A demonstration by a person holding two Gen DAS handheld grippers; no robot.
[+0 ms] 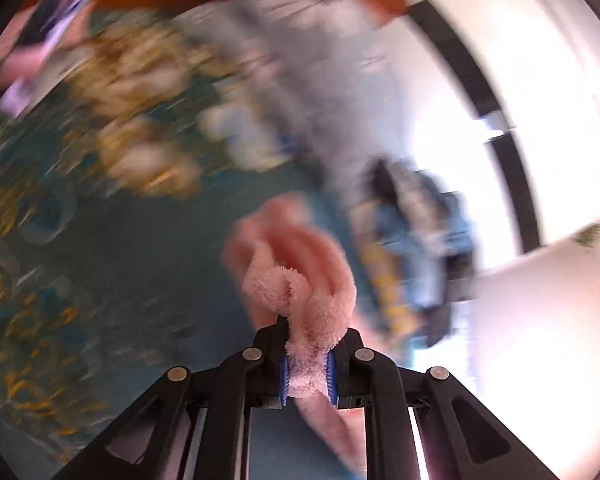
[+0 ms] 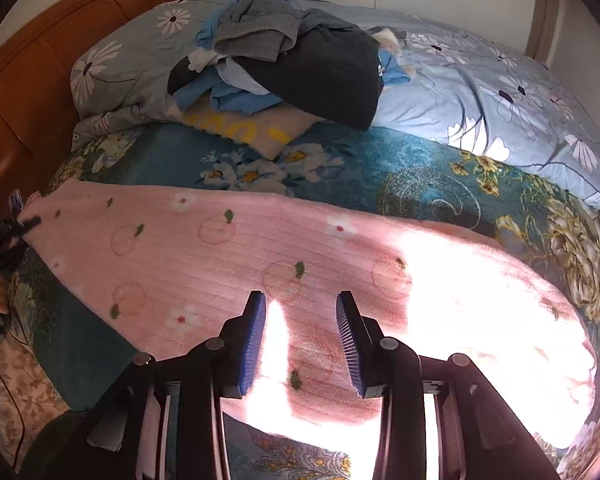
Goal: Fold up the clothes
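Teal floral bedspread [image 2: 340,160] covers a bed backed by a wooden headboard [image 2: 32,92] at ten o'clock, with white walls and a strong patch of sunlight that washes out part of the scene. Nearest the right wrist camera, the right gripper [image 2: 301,340] hangs over the pink fleece garment [image 2: 228,256], its two blue-padded jaws spread apart with nothing between them. That garment — one piece, dotted with green leaves, red circles and white flowers — lies flat across the bedspread; its right part is blown out by glare. At nine o'clock the left gripper [image 2: 30,222] pinches the garment's far corner. In the left wrist view, the left gripper [image 1: 308,372] is clenched on a bunched fold of the same pink fleece [image 1: 300,280]; everything beyond is smeared by motion blur. Farther back, at twelve o'clock, one heap of unfolded clothes [image 2: 292,64] — grey, dark and blue pieces — rests on a pale blue daisy-print quilt [image 2: 480,92].
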